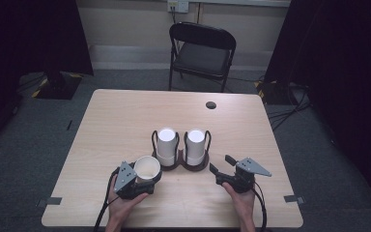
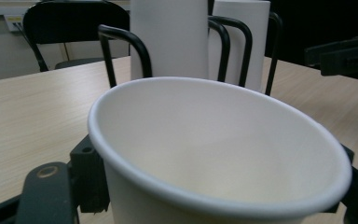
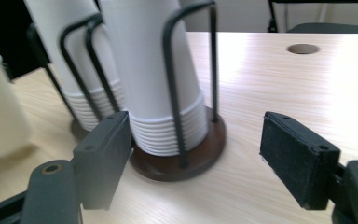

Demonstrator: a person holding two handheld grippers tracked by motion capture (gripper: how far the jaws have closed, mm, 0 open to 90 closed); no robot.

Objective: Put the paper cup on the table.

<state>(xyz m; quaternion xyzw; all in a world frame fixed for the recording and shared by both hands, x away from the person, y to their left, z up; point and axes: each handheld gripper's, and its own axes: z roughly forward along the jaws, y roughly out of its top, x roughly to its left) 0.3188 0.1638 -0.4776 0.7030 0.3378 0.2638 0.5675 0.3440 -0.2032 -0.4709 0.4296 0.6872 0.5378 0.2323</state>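
Observation:
A single white paper cup [image 1: 147, 167] stands upright between the jaws of my left gripper [image 1: 147, 178], which is shut on its sides near the table's front left. In the left gripper view the cup [image 2: 214, 154] opens toward the camera. Two stacks of upside-down white cups, the left stack [image 1: 166, 142] and the right stack [image 1: 195, 142], sit in black wire holders on round brown bases mid-table. My right gripper [image 1: 220, 163] stands open, just right of the right stack. Its pads [image 3: 102, 158] have nothing between them, and the nearer stack [image 3: 144, 70] is just ahead.
The wooden table [image 1: 125, 116] has a round cable hole [image 1: 211, 105] at the back right. A black folding chair [image 1: 203, 50] stands behind it. Dark curtains hang on both sides, and cables lie on the floor at the right.

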